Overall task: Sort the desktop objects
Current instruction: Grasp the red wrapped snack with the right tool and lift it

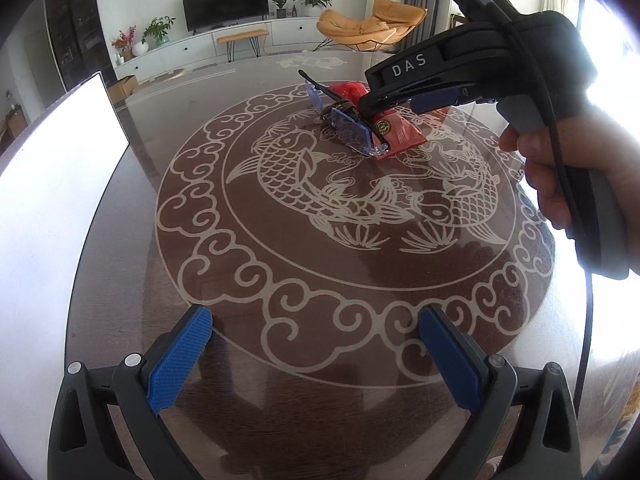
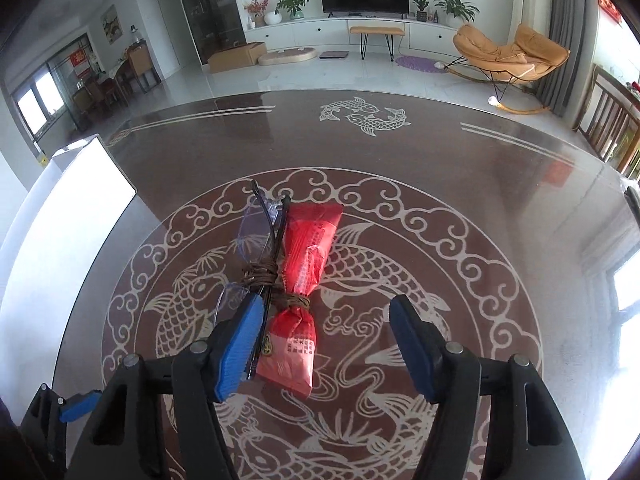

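The red packet [image 2: 304, 292] is lying near the middle of the glass table [image 2: 460, 152], touching the folded glasses [image 2: 256, 240] beside it — a brown cord [image 2: 276, 280] is tying the two together. The right gripper [image 2: 326, 346] is straddling the packet's near end, jaws parted and not pressing, seemingly lining up a grasp. The left gripper [image 1: 316, 344] is hanging open and empty, well apart — probably keeping clear.

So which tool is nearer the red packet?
Right. The right tool is over the red packet, jaws astride its near end; the left tool hangs well back across the table.
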